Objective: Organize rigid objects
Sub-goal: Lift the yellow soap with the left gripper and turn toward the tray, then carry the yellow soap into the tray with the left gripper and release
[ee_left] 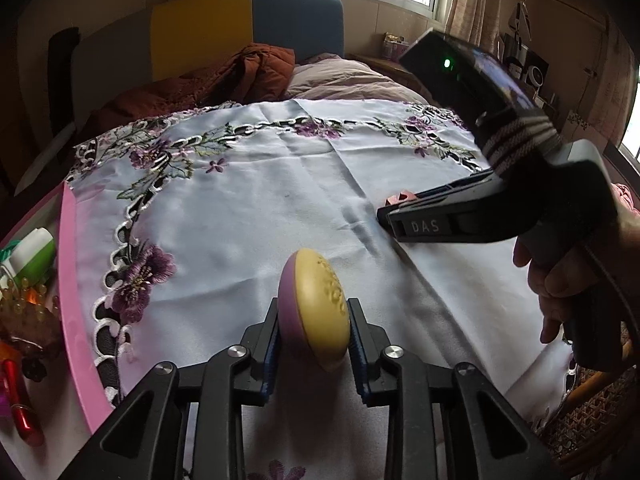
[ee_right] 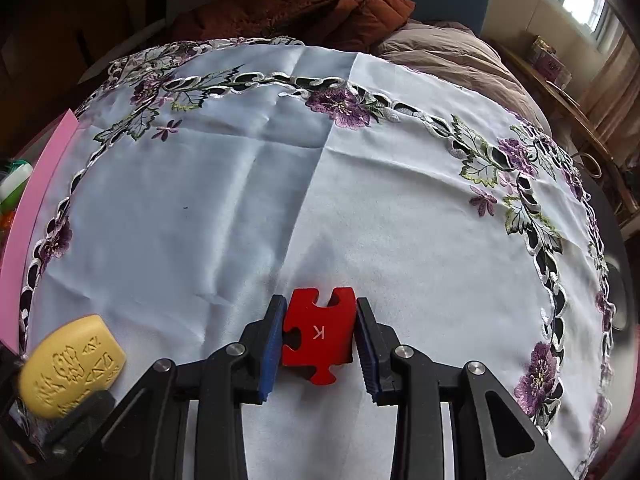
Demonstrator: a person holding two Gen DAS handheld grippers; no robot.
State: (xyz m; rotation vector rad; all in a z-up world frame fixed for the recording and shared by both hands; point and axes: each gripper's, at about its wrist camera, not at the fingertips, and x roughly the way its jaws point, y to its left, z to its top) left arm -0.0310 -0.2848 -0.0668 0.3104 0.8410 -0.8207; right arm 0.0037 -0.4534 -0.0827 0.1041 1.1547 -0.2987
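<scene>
A white cloth embroidered with purple flowers (ee_right: 360,208) covers the counter. "DAS" marks the right tongs (ee_right: 320,336), clamped on a red jigsaw-shaped block lettered "K" (ee_right: 320,336). The left tongs (ee_left: 314,320) grip a yellow-and-purple embossed oval piece (ee_left: 316,304).

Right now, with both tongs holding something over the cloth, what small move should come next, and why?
Probably lift the left tongs a little: their pads already clamp the yellow and purple oval piece, which stands on edge. The right tongs grip the red puzzle piece, and the embroidered cloth ahead lies open.
</scene>
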